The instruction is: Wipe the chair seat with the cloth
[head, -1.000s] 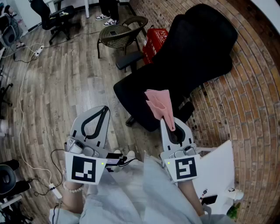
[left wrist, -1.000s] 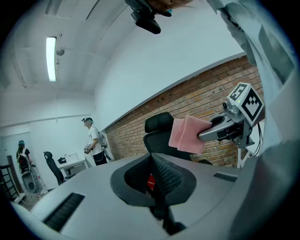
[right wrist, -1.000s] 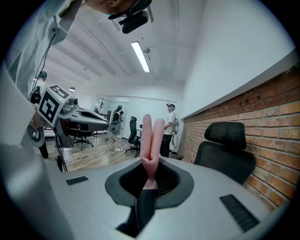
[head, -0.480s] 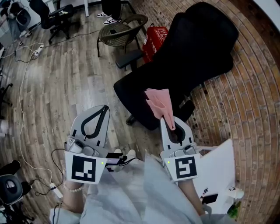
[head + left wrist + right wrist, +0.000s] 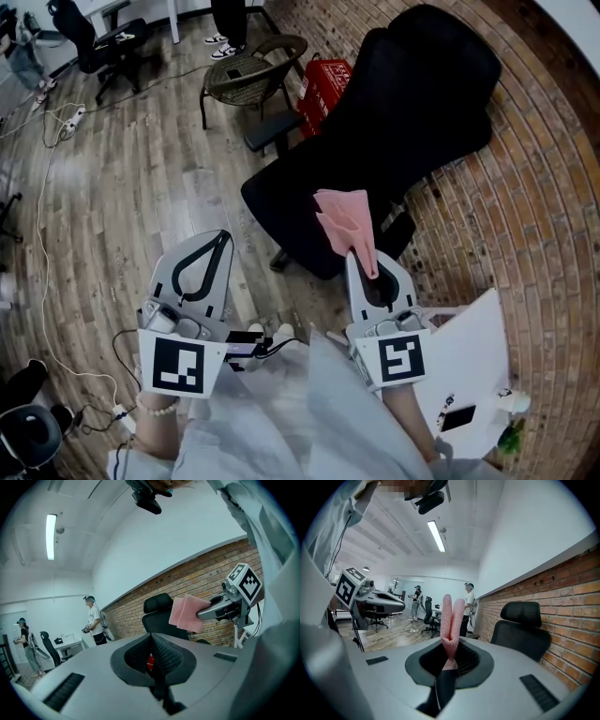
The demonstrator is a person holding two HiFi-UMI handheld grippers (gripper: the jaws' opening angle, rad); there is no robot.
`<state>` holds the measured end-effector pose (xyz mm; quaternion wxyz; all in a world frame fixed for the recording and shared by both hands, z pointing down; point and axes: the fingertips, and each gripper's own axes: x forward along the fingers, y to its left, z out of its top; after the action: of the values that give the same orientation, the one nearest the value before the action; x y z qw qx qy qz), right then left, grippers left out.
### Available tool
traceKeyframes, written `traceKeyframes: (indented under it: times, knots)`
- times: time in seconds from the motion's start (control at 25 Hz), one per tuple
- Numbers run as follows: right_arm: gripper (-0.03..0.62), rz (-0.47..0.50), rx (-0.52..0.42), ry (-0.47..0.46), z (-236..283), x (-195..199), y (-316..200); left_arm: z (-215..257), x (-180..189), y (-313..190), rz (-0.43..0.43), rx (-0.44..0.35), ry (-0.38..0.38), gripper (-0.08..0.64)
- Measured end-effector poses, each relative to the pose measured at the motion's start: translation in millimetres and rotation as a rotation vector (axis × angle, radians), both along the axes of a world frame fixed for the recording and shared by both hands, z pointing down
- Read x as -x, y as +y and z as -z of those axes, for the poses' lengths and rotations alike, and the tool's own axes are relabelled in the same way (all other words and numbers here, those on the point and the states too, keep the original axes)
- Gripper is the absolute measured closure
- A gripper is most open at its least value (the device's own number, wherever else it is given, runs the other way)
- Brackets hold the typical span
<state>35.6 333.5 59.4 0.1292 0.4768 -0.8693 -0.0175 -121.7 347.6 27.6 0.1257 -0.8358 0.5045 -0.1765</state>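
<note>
My right gripper (image 5: pixel 362 261) has its jaws clamped on the lower edge of the pink cloth (image 5: pixel 343 219). The cloth stands up folded from the tips. From the head view it lies over the near edge of the black chair seat (image 5: pixel 281 199), and I cannot tell whether it touches the seat. My left gripper (image 5: pixel 223 237) hangs over the wooden floor (image 5: pixel 122 187), to the left of the chair and apart from it. Its jaws are pressed together with nothing between them. The chair back (image 5: pixel 427 84) leans towards the brick wall (image 5: pixel 534 216). A wicker chair (image 5: pixel 251 67) and a red crate (image 5: pixel 325 84) stand beyond the seat.
</note>
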Motion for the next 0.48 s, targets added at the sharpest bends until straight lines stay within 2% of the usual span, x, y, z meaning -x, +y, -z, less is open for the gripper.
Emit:
traceKeyframes:
  times: [0.28,0.48]
  knots:
    - [0.538,-0.046,0.013,0.03,-7.1,7.1,16.3,-2.6,11.7,4.8,-0.035,-0.005,0.019,0.541]
    - [0.54,-0.059,0.011,0.027,-6.8,6.0,7.6,0.2,8.0,-5.0,-0.05,-0.011,0.007,0.541]
